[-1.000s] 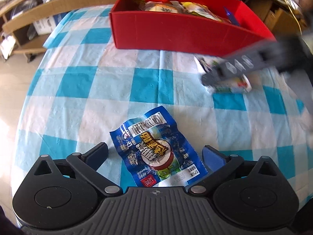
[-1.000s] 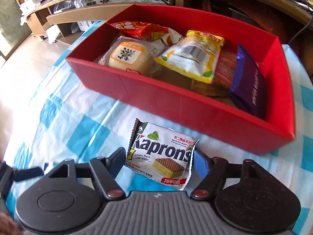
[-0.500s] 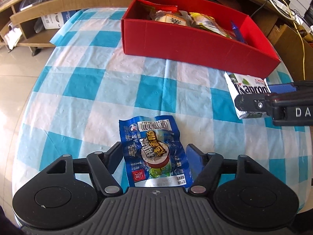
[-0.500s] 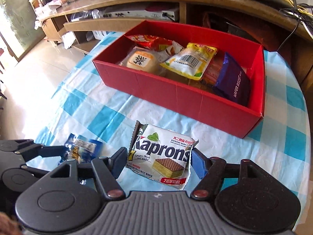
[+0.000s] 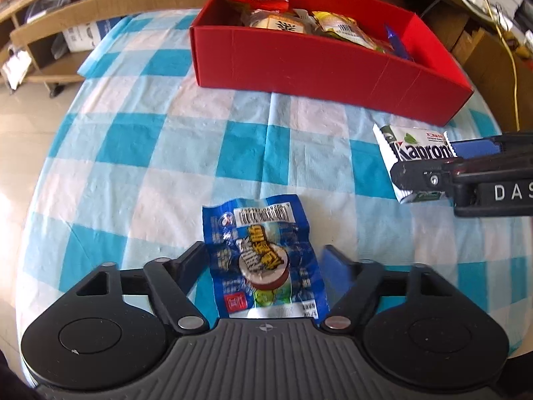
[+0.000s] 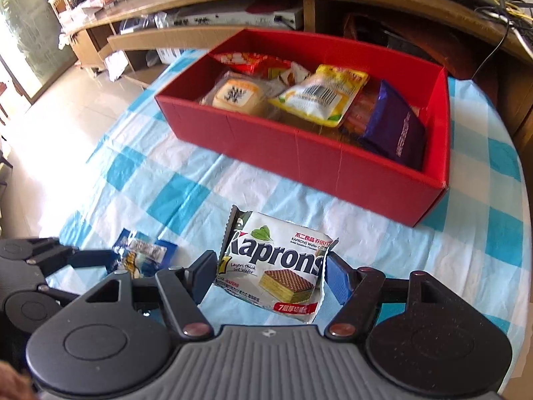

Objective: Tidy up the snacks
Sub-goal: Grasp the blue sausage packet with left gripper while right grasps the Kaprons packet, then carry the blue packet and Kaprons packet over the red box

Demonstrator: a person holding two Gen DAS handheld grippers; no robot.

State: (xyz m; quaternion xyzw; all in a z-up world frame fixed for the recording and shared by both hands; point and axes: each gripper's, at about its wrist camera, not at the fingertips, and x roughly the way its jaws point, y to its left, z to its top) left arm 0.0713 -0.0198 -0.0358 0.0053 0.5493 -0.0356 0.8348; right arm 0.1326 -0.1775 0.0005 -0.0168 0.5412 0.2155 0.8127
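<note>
The left gripper (image 5: 265, 260) is hanging over the table (image 5: 140, 153), which is wearing a blue-and-white checked cloth, and a blue snack packet (image 5: 263, 263) is lying between its fingers (image 5: 193, 263). Those fingers have just been opening: the black one on the left is sitting right at the packet's edge, while the blue one on the right is standing clear of it with a strip of cloth showing in the gap, so the packet is not being pinched and looks to be resting on the cloth.

The right gripper (image 6: 269, 275) is clamping a white Kaprons wafer pack (image 6: 276, 263), both fingers (image 6: 336, 280) pressing on its sides and the foil creasing at the right edge. Whether that pack is touching the cloth is hard to judge from these views. In the left wrist view it is showing at the right edge, just in front of the red box.

The red box (image 6: 299, 146) is standing farther back on the table, well apart from the blue packet. It is already holding a clear-wrapped bun (image 6: 236, 95), a yellow pouch (image 6: 321, 98), an orange-red bag (image 6: 253, 61) and a purple packet (image 6: 396, 126). Behind it, wooden shelving (image 6: 206, 33) is running along the wall
</note>
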